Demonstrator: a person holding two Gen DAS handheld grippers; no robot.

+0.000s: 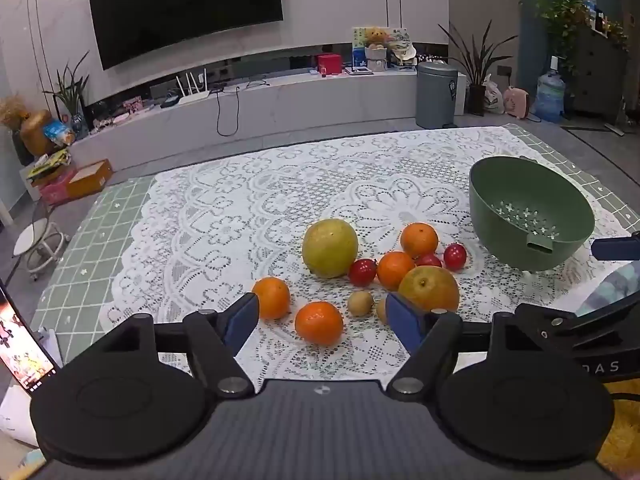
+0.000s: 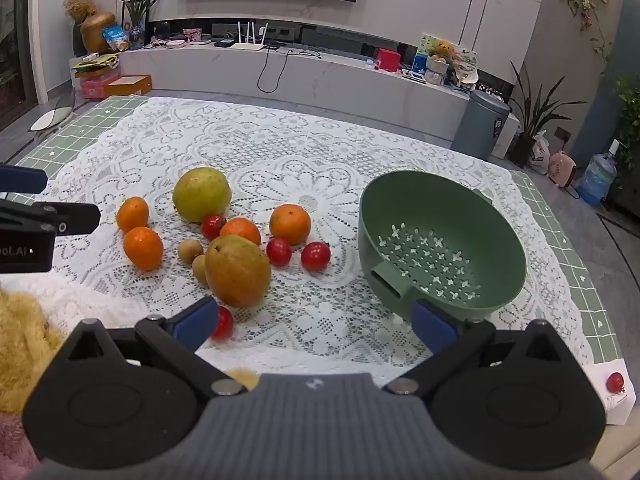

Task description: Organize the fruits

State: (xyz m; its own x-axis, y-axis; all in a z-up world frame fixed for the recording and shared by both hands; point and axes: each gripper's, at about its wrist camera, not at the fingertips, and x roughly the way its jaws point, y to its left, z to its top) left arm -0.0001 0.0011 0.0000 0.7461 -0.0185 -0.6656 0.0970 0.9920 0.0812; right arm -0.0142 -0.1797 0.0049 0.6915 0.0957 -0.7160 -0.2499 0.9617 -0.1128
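Fruit lies loose on the lace cloth: a green pear [image 1: 330,247], a yellow-brown pear [image 1: 430,287] [image 2: 238,272], several oranges [image 1: 319,322] [image 2: 143,248], small red fruits [image 1: 455,257] [image 2: 316,256] and two brown kiwis [image 1: 360,303] [image 2: 190,251]. An empty green colander bowl [image 1: 532,212] [image 2: 442,240] stands to the right. My left gripper [image 1: 322,322] is open, low, just before the near orange. My right gripper [image 2: 316,324] is open between the brown pear and the bowl; a red fruit [image 2: 224,322] lies by its left finger.
The table [image 1: 120,232] has a green grid cover under the lace. A phone [image 1: 24,352] stands at the left edge. A yellow plush toy [image 2: 24,340] lies at the near left. A small red fruit [image 2: 615,383] sits on a white card at the near right corner.
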